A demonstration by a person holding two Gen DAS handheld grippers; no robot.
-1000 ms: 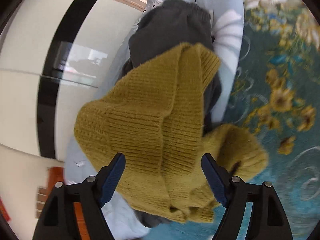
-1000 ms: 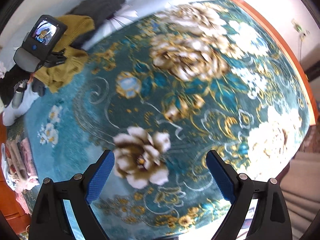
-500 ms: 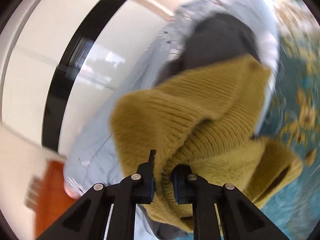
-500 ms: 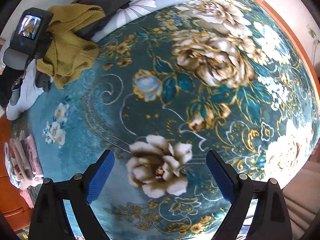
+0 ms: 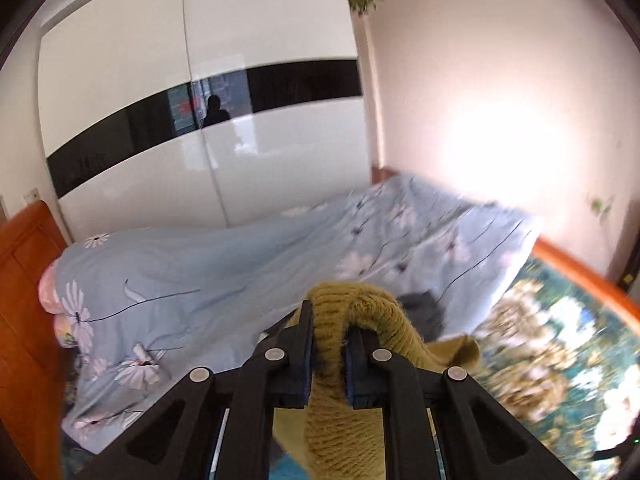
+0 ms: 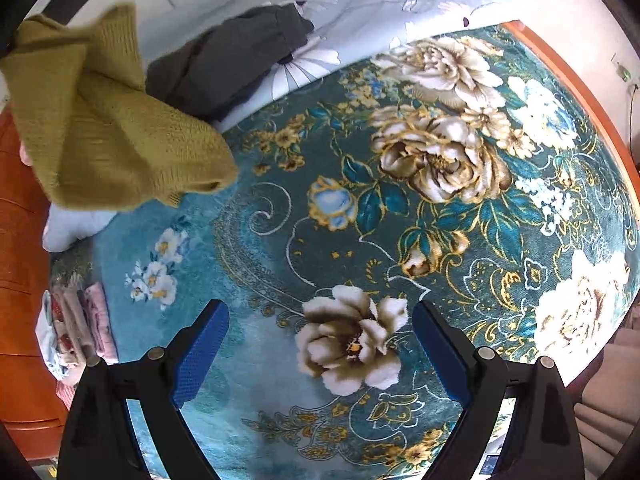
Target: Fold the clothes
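My left gripper (image 5: 326, 344) is shut on a mustard-yellow knitted sweater (image 5: 360, 364) and holds it lifted above the bed; the knit bulges between the blue pads and hangs below. In the right wrist view the sweater (image 6: 108, 136) hangs at the upper left over the teal floral bedspread (image 6: 280, 208). A dark grey garment (image 6: 232, 60) lies on the pale blue floral quilt (image 6: 360, 4) behind it, and shows in the left wrist view (image 5: 420, 308). My right gripper (image 6: 320, 356) is open and empty above the bedspread.
A folded stack of pink and white clothes (image 6: 76, 332) lies at the bedspread's left edge. An orange wooden bed frame (image 5: 24, 280) stands at the left. A white wardrobe with a black band (image 5: 200, 120) stands behind the bed.
My left gripper closed on the sweater and lifted it, tilting up so the wardrobe and wall fill its view. The right gripper stayed open, shifting slightly.
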